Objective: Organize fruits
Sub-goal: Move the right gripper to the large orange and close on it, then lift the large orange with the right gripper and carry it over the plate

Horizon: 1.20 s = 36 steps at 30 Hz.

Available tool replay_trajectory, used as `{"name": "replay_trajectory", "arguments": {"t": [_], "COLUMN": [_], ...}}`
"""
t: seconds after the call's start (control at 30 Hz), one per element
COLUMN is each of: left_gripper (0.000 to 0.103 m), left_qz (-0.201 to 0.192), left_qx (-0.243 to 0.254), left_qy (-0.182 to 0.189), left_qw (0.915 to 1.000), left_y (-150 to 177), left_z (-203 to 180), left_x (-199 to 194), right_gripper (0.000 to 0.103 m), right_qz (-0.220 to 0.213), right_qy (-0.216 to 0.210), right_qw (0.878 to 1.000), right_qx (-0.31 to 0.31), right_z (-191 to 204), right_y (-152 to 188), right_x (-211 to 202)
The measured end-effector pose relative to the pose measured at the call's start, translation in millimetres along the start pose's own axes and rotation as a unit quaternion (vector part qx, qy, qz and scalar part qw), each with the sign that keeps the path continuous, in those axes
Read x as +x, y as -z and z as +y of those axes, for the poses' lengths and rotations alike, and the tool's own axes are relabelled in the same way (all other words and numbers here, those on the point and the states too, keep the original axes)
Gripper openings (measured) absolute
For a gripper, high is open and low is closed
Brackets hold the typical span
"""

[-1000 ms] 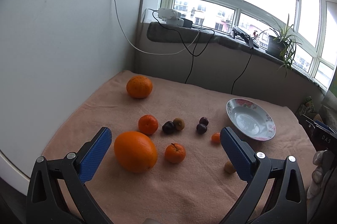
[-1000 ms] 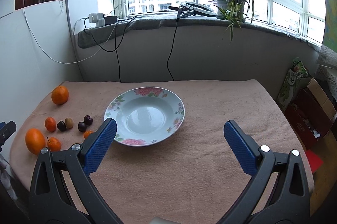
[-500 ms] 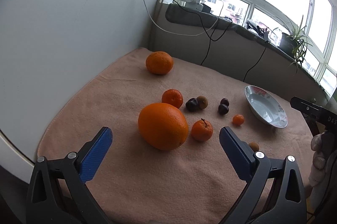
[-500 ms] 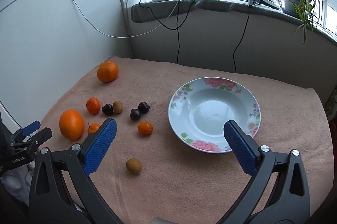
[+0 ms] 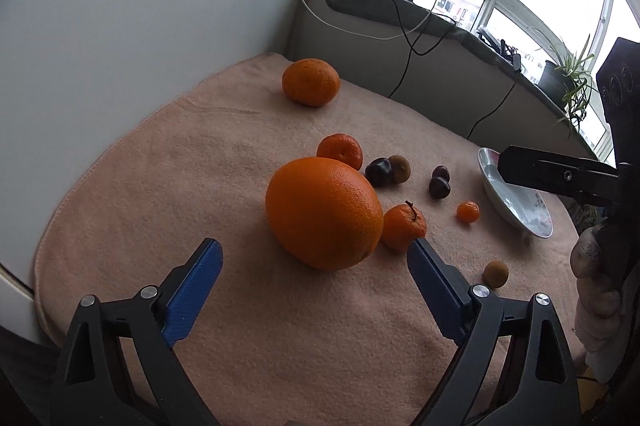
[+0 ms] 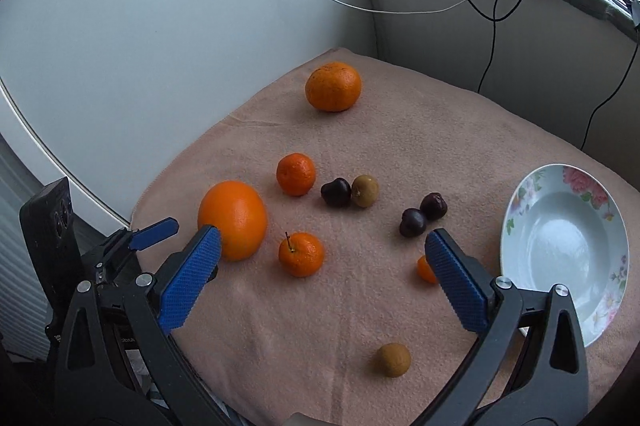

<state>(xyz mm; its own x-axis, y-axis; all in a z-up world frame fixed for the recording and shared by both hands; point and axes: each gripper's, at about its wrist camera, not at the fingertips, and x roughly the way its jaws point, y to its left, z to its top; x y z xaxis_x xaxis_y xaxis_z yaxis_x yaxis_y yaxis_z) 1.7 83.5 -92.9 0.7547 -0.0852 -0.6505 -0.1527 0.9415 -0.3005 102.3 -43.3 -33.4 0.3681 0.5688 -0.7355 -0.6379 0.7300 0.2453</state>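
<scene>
My left hand-held gripper [image 5: 314, 258] hangs just short of the big orange [image 5: 323, 212], its jaws wide but closing, with nothing between the blue pads and no contact on the fruit. The orange sits on the pink towel [image 5: 160, 186] covering the tabletop, with a stemmed mandarin [image 5: 403, 227] touching its right side and a second mandarin [image 5: 340, 151] just behind it. Beyond those I see a dark cherry [image 5: 378, 171] pressed against a brownish round fruit [image 5: 400, 168], then two more cherries [image 5: 439, 182] side by side, a tiny kumquat [image 5: 468, 212], and another brown fruit [image 5: 496, 274] near my right finger. A larger tangerine [image 5: 311, 82] sits well apart by the white wall. My right hand-held gripper [image 6: 322, 252] is spread wide over the towel and holds nothing. The flowered plate [image 6: 520, 202] lies empty at the right edge, apart from all the fruit.
</scene>
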Motion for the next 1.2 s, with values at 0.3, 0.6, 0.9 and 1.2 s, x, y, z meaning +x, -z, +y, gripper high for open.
{"name": "replay_trajectory", "arguments": {"t": [0.3,0.6,0.9,1.2], "left_gripper": [0.089,0.087,0.076,0.076], "left_qz": [0.016,0.025,0.03,0.032], "left_qx": [-0.024,-0.039,-0.047,-0.048], "left_qy": [0.028,0.045,0.055,0.059], "left_qw": [0.9992,0.9979,0.9969,0.9966], "left_y": [0.1,-0.8,-3.8,-4.4], "left_z": [11.4,12.7,18.9,19.1], "left_x": [10.6,21.1,27.8,27.3], "right_gripper": [0.089,0.081,0.076,0.071], "right_qz": [0.06,0.094,0.119,0.145], "right_qy": [-0.069,-0.09,-0.118,-0.128], "right_qw": [0.996,0.991,0.985,0.981], "right_qx": [-0.02,-0.029,-0.025,-0.024], "right_z": [25.1,38.6,46.5,51.8], "right_y": [-12.9,-16.8,-19.5,-15.6], "right_x": [48.5,82.9,101.8,117.9]}}
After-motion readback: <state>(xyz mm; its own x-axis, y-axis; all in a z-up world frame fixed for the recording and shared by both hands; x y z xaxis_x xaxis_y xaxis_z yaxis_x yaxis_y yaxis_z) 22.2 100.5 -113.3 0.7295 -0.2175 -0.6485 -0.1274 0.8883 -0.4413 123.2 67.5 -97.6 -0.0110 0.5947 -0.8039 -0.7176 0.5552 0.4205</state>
